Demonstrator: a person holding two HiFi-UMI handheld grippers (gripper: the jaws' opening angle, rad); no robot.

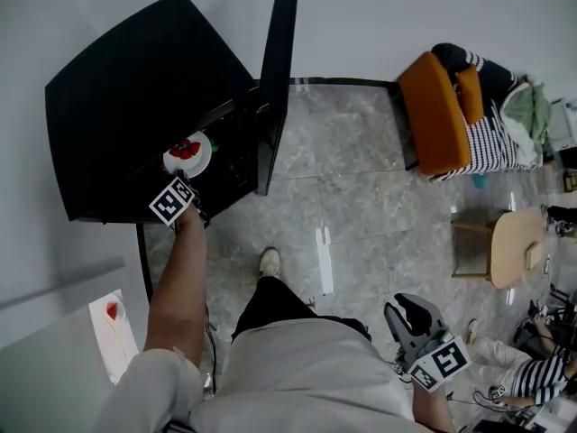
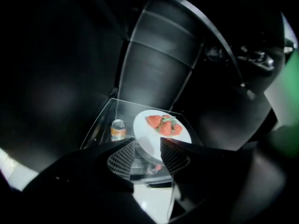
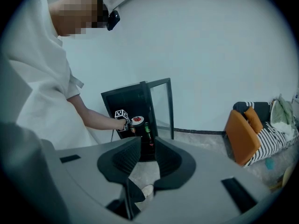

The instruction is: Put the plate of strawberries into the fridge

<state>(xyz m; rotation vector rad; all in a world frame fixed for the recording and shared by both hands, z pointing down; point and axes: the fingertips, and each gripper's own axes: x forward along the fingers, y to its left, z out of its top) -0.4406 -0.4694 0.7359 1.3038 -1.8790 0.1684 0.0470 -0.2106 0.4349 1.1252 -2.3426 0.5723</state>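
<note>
Your left tongs point(image 2: 147, 147) are gaping around the strawberry plate point(image 2: 144, 129) at its 6 o'clock rim; your right tongs point(image 3: 148, 146) are hanging open.

Ahead of my left gripper point(image 2: 147, 157), the white plate point(image 2: 154, 138) looks smooth and glossy, on a clear glass shelf point(image 2: 122, 110). Ahead-left, the can point(image 2: 118, 129) shows shiny metal. My gripper's pads point(image 2: 122, 158) are rough, mesh-textured. The fridge point(image 1: 126, 88) casing is matt black.

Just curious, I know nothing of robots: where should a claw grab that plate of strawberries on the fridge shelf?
Probably the bare near rim of the plate, coming in level from the open front. The strawberries sit toward the far side, leaving that rim free, and a can crowds its left.
</note>
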